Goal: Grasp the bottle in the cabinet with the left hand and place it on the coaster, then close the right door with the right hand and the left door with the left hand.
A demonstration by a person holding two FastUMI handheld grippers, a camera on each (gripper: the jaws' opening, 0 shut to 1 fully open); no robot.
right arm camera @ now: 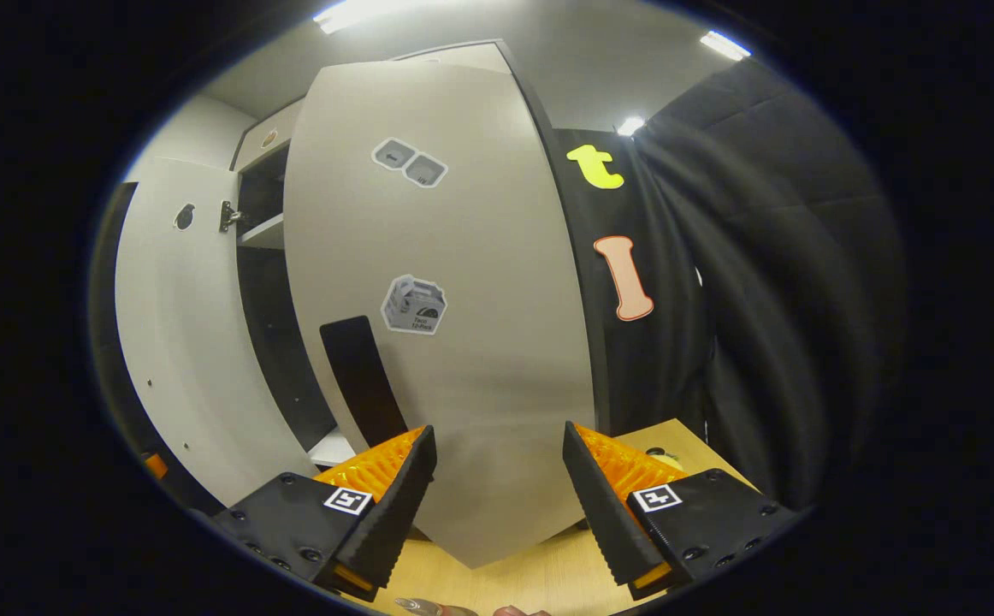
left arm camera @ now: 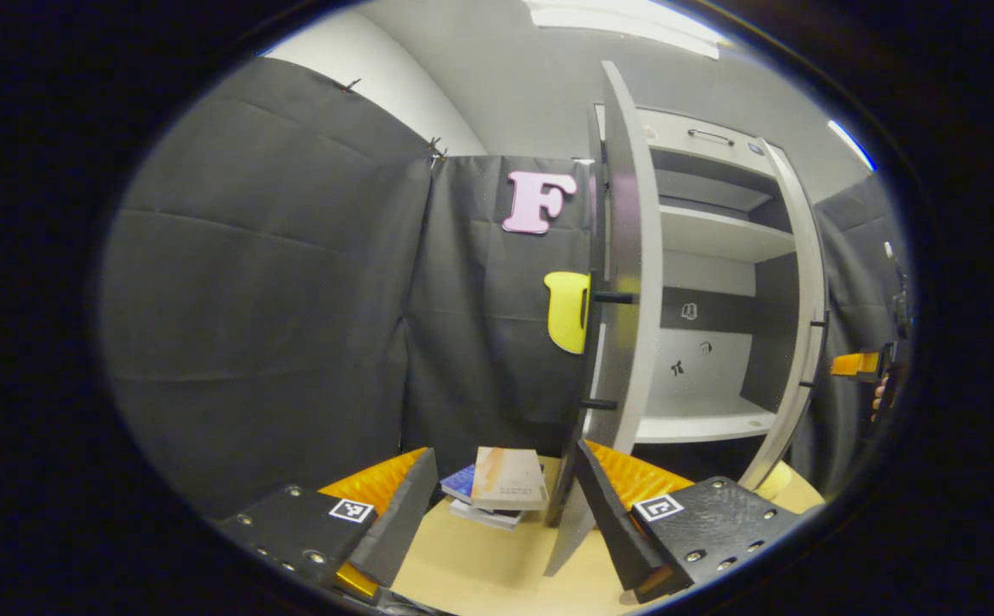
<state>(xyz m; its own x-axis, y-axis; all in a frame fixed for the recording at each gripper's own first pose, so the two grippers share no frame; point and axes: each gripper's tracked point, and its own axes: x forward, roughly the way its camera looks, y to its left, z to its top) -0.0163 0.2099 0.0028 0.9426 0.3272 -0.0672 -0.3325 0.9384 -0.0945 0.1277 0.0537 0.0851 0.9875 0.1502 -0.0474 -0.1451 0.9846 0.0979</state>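
Observation:
In the left gripper view my left gripper [left arm camera: 504,513] is open and holds nothing. The cabinet's left door [left arm camera: 630,282] stands edge-on just ahead of it, its lower corner close beside the right-hand finger. Past that door lie the white shelves [left arm camera: 702,419] and the right door [left arm camera: 801,342]. Farther off at the right, the other gripper [left arm camera: 854,364] shows in a hand. In the right gripper view my right gripper [right arm camera: 497,505] is open, right up against the outer face of the right door [right arm camera: 463,342], which is swung partway. Its black handle [right arm camera: 362,376] sits left of centre. The left door [right arm camera: 180,342] hangs open beyond.
A small stack of books [left arm camera: 497,489] lies on the wooden table [left arm camera: 480,573] left of the cabinet. Black cloth walls close in on both sides. A dark gap [right arm camera: 268,325] between the two doors shows the cabinet's inside. Fingertips of a person [right arm camera: 428,607] peek in at the bottom.

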